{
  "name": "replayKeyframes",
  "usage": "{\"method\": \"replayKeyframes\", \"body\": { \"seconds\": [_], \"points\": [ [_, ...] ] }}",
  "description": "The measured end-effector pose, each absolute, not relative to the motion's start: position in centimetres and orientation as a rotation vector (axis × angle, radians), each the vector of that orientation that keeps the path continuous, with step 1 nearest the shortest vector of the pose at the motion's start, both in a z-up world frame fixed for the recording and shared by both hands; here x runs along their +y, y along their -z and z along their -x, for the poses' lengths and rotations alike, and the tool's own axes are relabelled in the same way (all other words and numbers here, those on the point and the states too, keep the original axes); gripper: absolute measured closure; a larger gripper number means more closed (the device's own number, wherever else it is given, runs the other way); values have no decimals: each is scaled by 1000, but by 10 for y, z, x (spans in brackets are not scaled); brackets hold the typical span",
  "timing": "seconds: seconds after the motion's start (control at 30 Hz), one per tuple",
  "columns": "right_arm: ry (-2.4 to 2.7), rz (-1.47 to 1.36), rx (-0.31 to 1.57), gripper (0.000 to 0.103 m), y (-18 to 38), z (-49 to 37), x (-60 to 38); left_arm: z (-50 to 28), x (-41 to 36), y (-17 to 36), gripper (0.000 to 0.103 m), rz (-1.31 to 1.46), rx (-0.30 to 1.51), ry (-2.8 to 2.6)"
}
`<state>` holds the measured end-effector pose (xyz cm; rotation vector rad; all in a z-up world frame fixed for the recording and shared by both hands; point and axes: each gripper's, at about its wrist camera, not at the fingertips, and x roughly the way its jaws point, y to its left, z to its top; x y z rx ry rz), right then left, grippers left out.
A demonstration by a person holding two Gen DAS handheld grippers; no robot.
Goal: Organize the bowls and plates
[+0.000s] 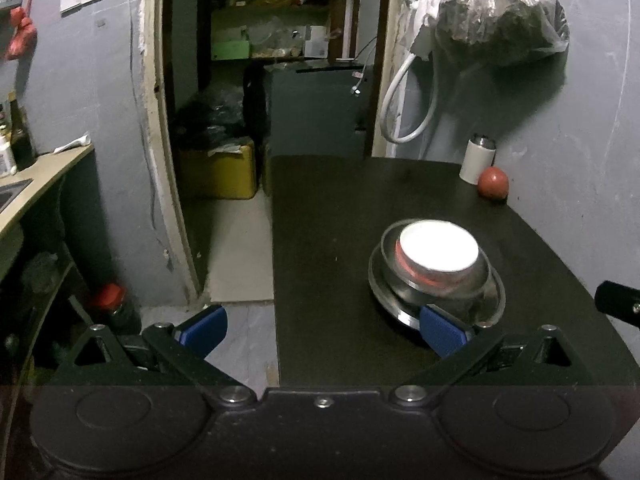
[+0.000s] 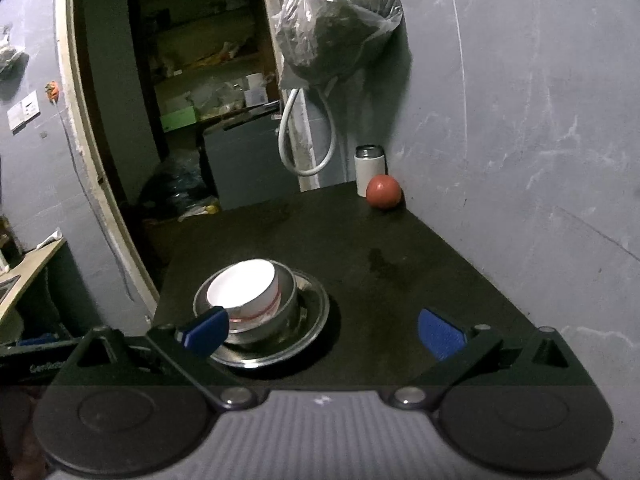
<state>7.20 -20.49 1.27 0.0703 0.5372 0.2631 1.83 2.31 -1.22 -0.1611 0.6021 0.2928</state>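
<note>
Left wrist: both jaws wide; stacked bowls on plate; canister, red ball behind.

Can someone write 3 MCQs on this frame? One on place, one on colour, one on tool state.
1. Where does the white bowl sit?
A. Inside the steel bowl, which is on the steel plate
B. Alone on the table by the wall
C. On the light counter at the left

2. What colour is the round fruit beside the white cup?
A. Green
B. Red-orange
C. Yellow

3. How do the two tools stand?
A. Both shut on the plate
B. Left shut, right open
C. Both open, holding nothing

Answers:
1. A: both views show white bowl, steel bowl and plate nested in one stack on the dark table.
2. B: it reads red-orange in both views.
3. C: on the left tool and the right tool the blue pads stand wide apart with nothing between them.
</note>
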Motion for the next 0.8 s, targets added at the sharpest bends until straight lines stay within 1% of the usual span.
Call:
{"method": "replayKeyframes", "body": {
  "seconds": [0.27,0.57,0.8],
  "points": [
    [-345,-54,593,0,3,-61,-219,1,7,23,1,163,649,-293],
    [-355,-18,628,0,17,-46,-224,10,1,31,1,148,662,-301],
    [-340,-30,640,0,24,-40,-232,14,-8,37,1,94,686,-281]
  ]
}}
